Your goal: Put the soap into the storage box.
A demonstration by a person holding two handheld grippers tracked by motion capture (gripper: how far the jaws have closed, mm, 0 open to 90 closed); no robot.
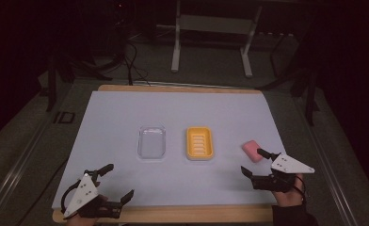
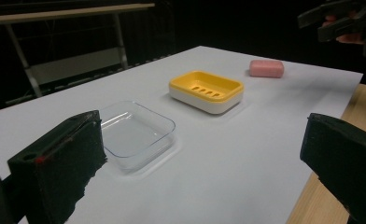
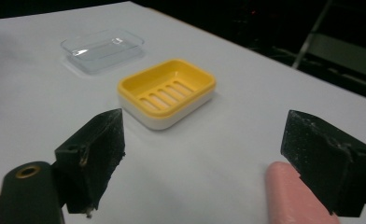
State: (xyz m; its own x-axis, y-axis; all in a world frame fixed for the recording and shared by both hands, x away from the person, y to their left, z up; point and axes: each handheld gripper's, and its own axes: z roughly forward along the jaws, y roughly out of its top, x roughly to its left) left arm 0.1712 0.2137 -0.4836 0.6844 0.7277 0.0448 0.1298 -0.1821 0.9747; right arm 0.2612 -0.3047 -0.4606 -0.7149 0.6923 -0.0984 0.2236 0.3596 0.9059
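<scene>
A pink soap bar (image 1: 252, 150) lies on the white sheet at the right. A yellow slotted soap dish (image 1: 199, 143) sits mid-table, and a clear plastic tray (image 1: 152, 142) rests just left of it. My right gripper (image 1: 253, 162) is open, its far jaw tip beside the soap, which shows against the right-hand jaw in the right gripper view as soap (image 3: 295, 198). My left gripper (image 1: 119, 181) is open near the front left edge, holding nothing. From the left gripper view I see the clear tray (image 2: 134, 133), the yellow dish (image 2: 207, 91) and the pink soap (image 2: 266, 68) beyond.
The white sheet (image 1: 126, 113) covers a wooden table whose front edge (image 1: 196, 214) is bare. Behind the table stand a white metal frame (image 1: 211, 37) and cables on the dark floor.
</scene>
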